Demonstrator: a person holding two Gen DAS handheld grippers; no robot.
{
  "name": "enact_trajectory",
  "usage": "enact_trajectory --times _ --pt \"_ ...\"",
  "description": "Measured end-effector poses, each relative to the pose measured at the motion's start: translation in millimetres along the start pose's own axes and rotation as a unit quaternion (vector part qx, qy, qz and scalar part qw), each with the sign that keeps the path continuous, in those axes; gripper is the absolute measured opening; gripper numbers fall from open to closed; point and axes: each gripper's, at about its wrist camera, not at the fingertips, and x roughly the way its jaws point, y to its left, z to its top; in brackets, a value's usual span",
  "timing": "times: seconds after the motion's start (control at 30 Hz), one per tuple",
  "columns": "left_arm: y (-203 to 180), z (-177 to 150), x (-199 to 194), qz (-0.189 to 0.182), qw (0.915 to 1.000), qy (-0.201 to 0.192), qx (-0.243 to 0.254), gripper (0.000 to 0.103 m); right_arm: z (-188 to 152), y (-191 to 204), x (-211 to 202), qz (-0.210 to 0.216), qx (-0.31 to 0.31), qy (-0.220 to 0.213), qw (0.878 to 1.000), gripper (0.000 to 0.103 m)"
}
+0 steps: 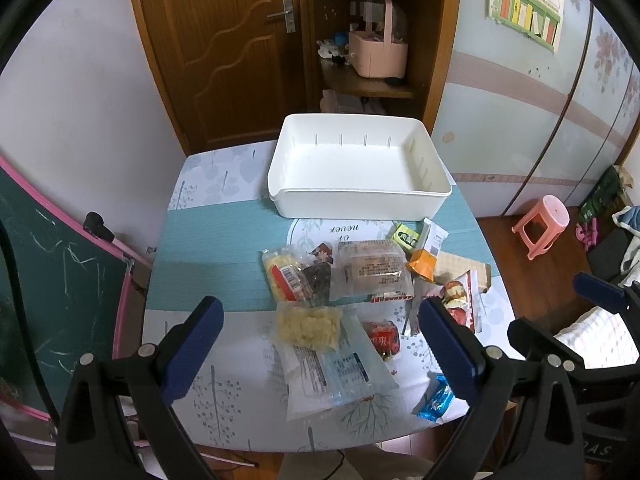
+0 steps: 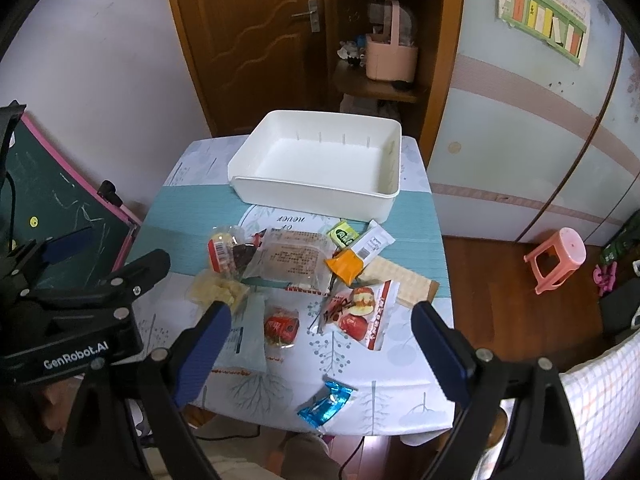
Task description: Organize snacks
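An empty white bin (image 1: 356, 168) (image 2: 320, 168) stands at the far side of the table. Several snack packets lie in front of it: a clear bag of pale crisps (image 1: 320, 344), a brown cake packet (image 1: 372, 272) (image 2: 292, 260), a small red packet (image 2: 281, 326), an apple-picture packet (image 2: 360, 312), an orange sachet (image 2: 346, 266) and a blue wrapper (image 2: 326, 400) (image 1: 436, 398). My left gripper (image 1: 320, 344) is open above the near packets. My right gripper (image 2: 322, 344) is open above the table's near edge. Both are empty.
The table (image 1: 208, 240) has a leafy cloth and a teal mat. A chalkboard (image 1: 60, 280) leans at the left. A pink stool (image 2: 556, 258) stands on the wood floor at the right. A wooden door and shelf (image 1: 360, 60) are behind.
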Motion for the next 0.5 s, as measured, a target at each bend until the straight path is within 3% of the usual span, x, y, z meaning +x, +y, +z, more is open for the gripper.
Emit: enact_trajectory --times 0.5 --pt "-2.8 -8.6 16.8 -0.006 0.9995 0.032 0.003 0.097 -10.3 -4.8 19.2 0.017 0.007 0.037 0.999 0.087"
